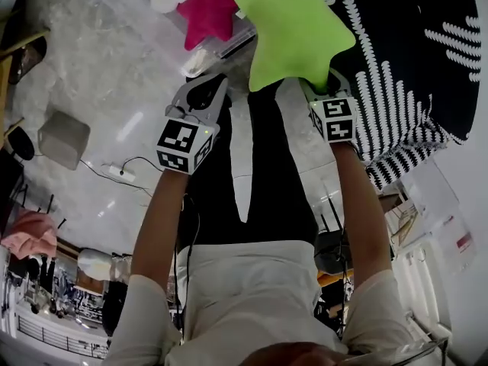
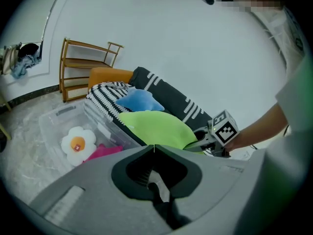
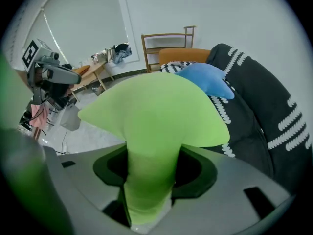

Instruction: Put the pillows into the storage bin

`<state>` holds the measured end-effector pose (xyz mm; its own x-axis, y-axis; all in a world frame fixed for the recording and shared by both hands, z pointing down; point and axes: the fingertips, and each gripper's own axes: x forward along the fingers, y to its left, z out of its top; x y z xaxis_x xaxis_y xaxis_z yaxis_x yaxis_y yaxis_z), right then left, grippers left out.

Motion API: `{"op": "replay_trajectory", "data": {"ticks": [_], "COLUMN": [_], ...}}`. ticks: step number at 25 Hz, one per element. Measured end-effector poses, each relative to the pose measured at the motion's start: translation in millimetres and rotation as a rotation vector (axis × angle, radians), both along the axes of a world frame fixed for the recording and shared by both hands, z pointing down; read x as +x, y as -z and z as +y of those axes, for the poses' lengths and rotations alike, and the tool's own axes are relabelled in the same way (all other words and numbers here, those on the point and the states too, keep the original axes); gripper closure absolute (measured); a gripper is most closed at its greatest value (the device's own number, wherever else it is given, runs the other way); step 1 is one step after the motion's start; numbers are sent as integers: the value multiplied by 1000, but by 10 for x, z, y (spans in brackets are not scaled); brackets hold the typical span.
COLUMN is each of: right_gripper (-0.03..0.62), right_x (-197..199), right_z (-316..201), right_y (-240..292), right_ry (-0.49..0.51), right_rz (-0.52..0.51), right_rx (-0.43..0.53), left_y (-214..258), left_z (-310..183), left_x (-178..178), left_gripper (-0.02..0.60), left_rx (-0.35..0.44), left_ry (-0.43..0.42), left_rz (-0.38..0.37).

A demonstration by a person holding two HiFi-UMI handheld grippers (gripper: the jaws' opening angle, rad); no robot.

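1. Clamping one point of the green star pillow, the right gripper has its jaws partly closed, and the fabric is bunched between them.
2. The pillow's other points fan out beyond the jaw tips. It hangs in the air, touching neither sofa nor bin.
3. Right gripper tilts steeply down. The right forearm reaches straight out from the body, bare below a short white sleeve.
4. Left gripper has its jaw tips meeting with nothing between them.
5. Left gripper sits lower and to the left of the pillow, angled less steeply down. The left forearm is also stretched forward.
6. A clear storage bin sits on the floor ahead of the left gripper, beside the sofa.
7. Inside the bin are a white flower pillow and a pink pillow, touching each other.
8. A blue pillow lies on the black-and-white sofa, beyond the green one.
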<state>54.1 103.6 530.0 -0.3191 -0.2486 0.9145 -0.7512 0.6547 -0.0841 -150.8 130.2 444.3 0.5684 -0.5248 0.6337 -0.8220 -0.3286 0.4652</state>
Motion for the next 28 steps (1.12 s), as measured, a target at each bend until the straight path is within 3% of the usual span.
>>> {"op": "replay_trajectory", "data": {"ticks": [9,15,22,24,27,28], "right_gripper": [355,352,341,263,141,129], "right_x": [-894,-1615,-2481,-2682,-2866,-2900], "right_z": [90,230,-230,-378,-407,-394], "right_y": [-41,-83,-17,1,-102,-135], "right_ry": [-70,47,190,177,130,137], "right_rz": [-80,-101,-192,-243,-287,-280], "right_rx": [-74,-93,-23,-9,-111,-131], "left_y": [6,-35,-70,-88,-81,-80], "left_z": [96,176,320,354,359,346], "left_x": [-818,-1229,-1682,-1772,-1891,-1920], "left_gripper": [565,565,565,563,565,564], "left_rx": [7,8,14,11,23,28], "left_ry": [143,187,268,281,306,313], "left_rz": [1,14,18,19,29,36]}}
